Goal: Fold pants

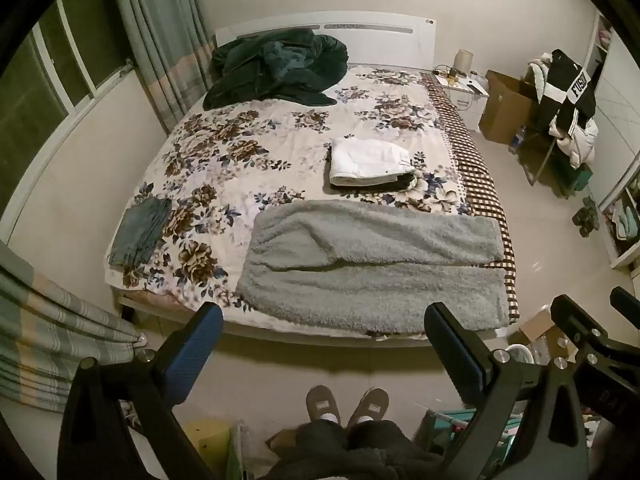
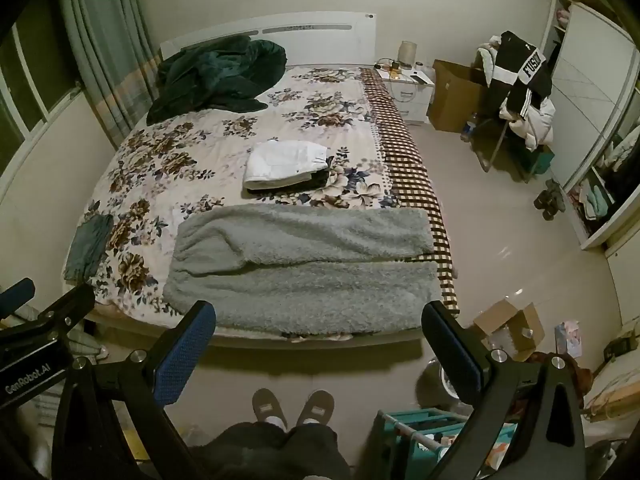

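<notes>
Bedroom light is dim and yellow, and the bed (image 1: 188, 184) with its floral cover fills the view ahead of me, a window and striped curtain to its left, a wardrobe to its right. Across the near end of the bed lie the grey fleece pants (image 1: 372, 264), spread flat with both legs running side by side toward the checkered edge, the waist end to my left. Beyond them sits a stack of folded clothes (image 1: 370, 162) with a white piece on top, and a small folded teal garment (image 1: 140, 232) rests near the left edge.

As I judge it, folding has yet to start, so the first move is to lay one leg over the other. I would take the far leg at its waist corner and at its cuff together, lift low, and bring it toward me so the edges meet; thick fleece likely bunches, so smoothing it afterwards should help.

Both tools hang over the floor, short of the mattress, above my slippers. My left gripper (image 1: 324, 328) has its fingers spread wide, holding and touching nothing. My right gripper (image 2: 320, 324) is the same: fingers wide apart, empty, clear of the pants.
</notes>
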Demonstrator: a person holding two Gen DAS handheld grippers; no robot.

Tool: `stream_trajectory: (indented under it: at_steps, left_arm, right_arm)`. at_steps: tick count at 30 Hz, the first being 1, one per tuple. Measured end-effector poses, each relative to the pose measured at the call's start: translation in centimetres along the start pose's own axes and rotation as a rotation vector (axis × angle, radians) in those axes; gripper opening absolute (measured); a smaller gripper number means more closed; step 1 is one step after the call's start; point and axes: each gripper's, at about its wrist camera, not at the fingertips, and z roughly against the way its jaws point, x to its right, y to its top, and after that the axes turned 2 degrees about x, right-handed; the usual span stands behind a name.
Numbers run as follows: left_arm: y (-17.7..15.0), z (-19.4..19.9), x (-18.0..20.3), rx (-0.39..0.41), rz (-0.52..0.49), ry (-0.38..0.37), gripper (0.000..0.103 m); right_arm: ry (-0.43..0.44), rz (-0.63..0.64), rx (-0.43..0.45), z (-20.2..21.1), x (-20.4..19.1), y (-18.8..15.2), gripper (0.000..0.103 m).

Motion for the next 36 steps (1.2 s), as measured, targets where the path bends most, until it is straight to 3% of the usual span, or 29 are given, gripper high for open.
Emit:
stream_trajectory:
  at_steps: [36]
  left_arm:
    - [0.0,-0.1,-0.1,0.015,0.010,-0.014,0.103]
  right_arm:
    - [0.012,-0.004,0.003,0.3,-0.8,1.1,0.103]
